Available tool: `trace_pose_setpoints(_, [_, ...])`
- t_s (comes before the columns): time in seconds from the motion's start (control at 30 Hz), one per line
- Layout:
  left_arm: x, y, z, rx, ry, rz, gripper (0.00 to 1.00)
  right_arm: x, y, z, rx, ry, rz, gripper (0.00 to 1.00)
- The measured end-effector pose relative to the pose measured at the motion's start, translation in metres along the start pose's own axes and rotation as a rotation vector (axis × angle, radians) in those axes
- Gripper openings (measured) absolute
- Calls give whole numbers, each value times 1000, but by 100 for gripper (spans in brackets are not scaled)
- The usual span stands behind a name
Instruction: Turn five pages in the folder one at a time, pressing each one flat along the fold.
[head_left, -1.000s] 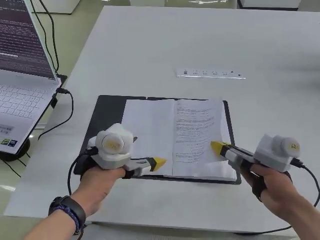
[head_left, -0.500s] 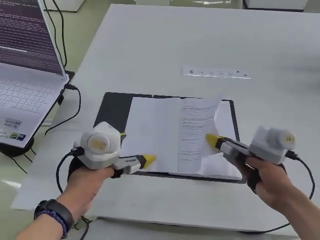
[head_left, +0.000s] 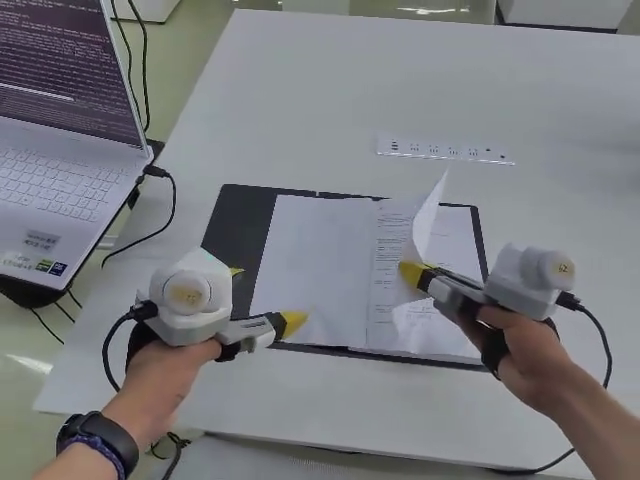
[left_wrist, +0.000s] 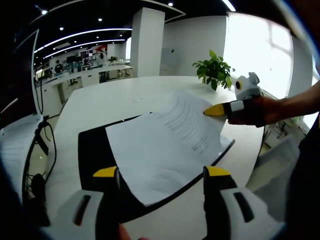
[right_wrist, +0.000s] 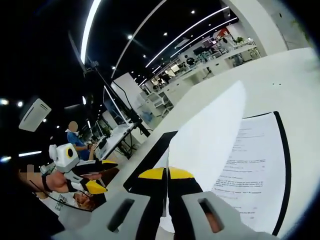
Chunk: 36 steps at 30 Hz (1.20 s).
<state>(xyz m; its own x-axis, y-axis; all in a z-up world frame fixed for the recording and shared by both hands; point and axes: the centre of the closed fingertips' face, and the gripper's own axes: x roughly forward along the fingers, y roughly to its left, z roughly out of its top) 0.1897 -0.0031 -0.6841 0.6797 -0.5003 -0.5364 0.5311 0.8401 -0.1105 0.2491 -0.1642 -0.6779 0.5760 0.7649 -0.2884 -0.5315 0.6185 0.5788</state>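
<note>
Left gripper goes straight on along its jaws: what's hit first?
Probably the flat white page in the folder, just ahead of the left gripper; its jaws are open, clearance unclear.

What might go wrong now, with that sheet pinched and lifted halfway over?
The right gripper is shut on just one edge of the page, which already bows; a sharp pull may crease or tear it at the fold. The left gripper, jaws open by the near edge of the folder, seems to pin nothing, so the folder may slide.
</note>
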Motion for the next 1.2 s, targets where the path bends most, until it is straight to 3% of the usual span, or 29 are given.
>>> trace_pose_setpoints(0.47, [-22, 25, -6, -21, -12, 42, 69, 31, 27, -3, 6, 26, 58, 0])
trace_pose_setpoints(0.83, [-32, 33, -16, -33, -12, 60, 69, 58, 47, -13, 13, 66, 103, 0])
trace_pose_setpoints(1.07, [-35, 34, -19, -51, -7, 64, 69, 78, 59, -28, 47, 96, 133, 0])
trace_pose_setpoints(1.2, [-34, 35, -19, -70, -10, 73, 69, 86, 64, -44, 43, 142, 151, 0])
